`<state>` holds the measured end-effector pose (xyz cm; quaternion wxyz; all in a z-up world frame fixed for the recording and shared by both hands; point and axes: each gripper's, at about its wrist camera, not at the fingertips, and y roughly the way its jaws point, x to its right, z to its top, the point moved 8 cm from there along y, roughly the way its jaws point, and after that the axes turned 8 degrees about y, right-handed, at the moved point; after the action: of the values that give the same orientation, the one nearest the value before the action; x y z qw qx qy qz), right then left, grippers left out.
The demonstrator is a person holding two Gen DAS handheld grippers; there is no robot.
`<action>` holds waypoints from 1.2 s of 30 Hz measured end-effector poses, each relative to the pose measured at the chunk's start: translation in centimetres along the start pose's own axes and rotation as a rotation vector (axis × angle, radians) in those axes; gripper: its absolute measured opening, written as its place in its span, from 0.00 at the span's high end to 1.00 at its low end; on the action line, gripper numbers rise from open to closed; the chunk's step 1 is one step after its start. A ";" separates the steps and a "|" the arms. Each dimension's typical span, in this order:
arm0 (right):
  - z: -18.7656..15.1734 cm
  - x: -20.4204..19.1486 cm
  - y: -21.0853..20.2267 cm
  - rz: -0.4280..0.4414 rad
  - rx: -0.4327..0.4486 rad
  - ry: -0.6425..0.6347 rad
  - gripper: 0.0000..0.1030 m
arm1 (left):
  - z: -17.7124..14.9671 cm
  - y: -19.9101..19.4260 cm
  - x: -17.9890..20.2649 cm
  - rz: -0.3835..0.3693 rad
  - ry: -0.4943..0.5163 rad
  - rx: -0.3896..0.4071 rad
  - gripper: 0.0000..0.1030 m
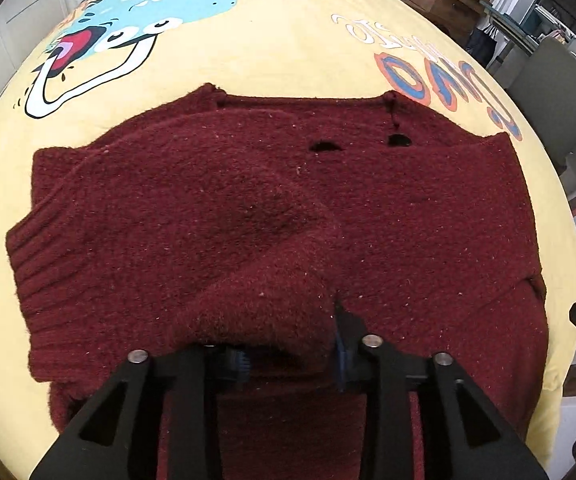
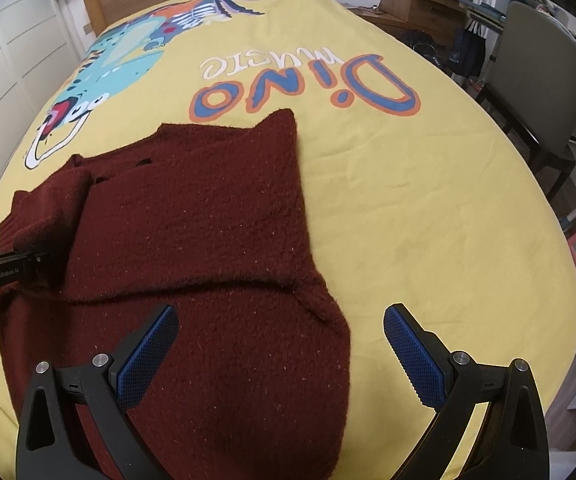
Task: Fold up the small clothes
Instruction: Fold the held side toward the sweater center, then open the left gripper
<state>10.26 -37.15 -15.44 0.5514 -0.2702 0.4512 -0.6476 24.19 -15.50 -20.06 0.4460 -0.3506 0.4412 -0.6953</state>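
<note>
sweater: (image 1: 288, 216) dark red knit, lying flat on the yellow sheet (image 2: 407, 200) with the dino print, sleeves already tucked in over the body from what I can see, so it looks roughly half folded

left gripper: (image 1: 288, 356) fingers pinched in on a thick bunch of knit near the bottom left edge, fabric humped up over the tips so I can't see the pads properly, but it's got a real mouthful

right gripper: (image 2: 280, 352) wide open, holding nothing, hanging over the near right corner of the sweater with one blue pad (image 2: 148, 352) above the knit and the other out over bare sheet

risk 1: only one side is held, so if the left lifts now the sweater probably swings lopsided and the tucked sleeve slides out

risk 2: that left bite looks like several layers bunched up. Thick fuzzy knit could creep out of the pinch mid-lift, or only the top layer comes along

risk 3: the right could close on the sheet instead of the knit since it straddles the edge, then the sheet drags up too

risk 4: there are a couple of small holes (image 1: 323, 146) near the far edge, a fingertip could snag there
</note>
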 end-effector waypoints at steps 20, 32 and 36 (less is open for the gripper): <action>-0.8 -0.3 0.2 -0.002 -0.014 -0.029 0.01 | -3.0 -4.0 -1.8 0.000 0.049 -0.056 0.05; -1.5 -2.1 1.1 0.007 -0.038 -0.051 0.00 | -9.2 -4.9 -11.7 0.133 -0.029 -0.084 0.02; -1.4 -4.3 1.2 0.015 -0.043 -0.102 0.00 | -9.4 -3.7 -13.4 0.126 -0.073 -0.068 0.02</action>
<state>10.64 -32.59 -16.47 0.5727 -0.3113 0.4383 -0.6189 19.50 0.57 -21.39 0.4926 -0.3624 0.4692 -0.6371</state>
